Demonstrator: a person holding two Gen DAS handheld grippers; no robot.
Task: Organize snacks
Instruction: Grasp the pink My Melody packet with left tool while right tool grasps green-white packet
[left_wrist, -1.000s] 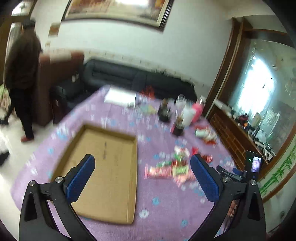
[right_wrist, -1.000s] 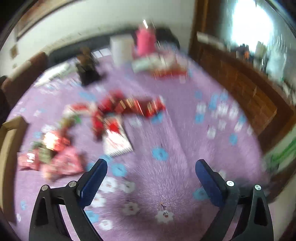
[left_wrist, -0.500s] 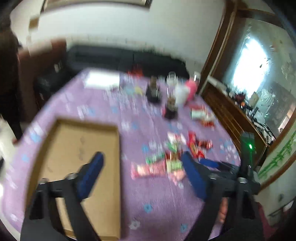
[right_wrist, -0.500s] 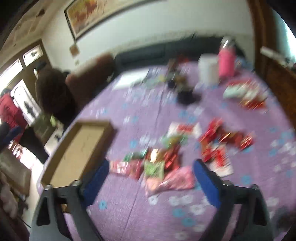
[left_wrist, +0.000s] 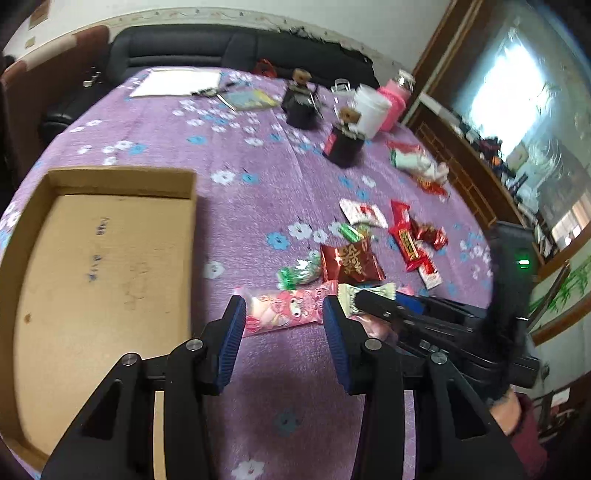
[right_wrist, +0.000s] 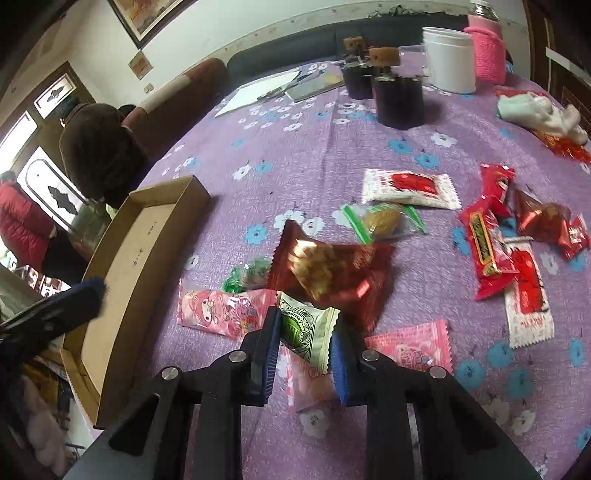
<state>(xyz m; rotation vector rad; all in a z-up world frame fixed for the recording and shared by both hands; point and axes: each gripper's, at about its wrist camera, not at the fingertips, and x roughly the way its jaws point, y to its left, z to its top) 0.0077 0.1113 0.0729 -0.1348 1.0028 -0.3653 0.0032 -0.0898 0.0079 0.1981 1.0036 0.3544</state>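
At six o'clock of the snack heap, both jaw pairs have just been closing — right gripper (right_wrist: 303, 345) clamped on the cream-and-green wrapped snack (right_wrist: 306, 328), left gripper (left_wrist: 282, 332) apart astride the long pink cartoon-printed packet (left_wrist: 286, 308) — so squeeze squarely, then lift towards the shallow brown cardboard tray (left_wrist: 99, 273) at nine o'clock

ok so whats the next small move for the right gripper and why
Probably lift, then carry toward the box. The right gripper, whose jaws have just been closing, has its pads at both sides of the green-and-white snack, which lies on other packets. A straight lift should free it without dragging the pink packet beside it. The box has nothing in it.

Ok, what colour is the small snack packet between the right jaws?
White with a green print; the right wrist view shows it best.
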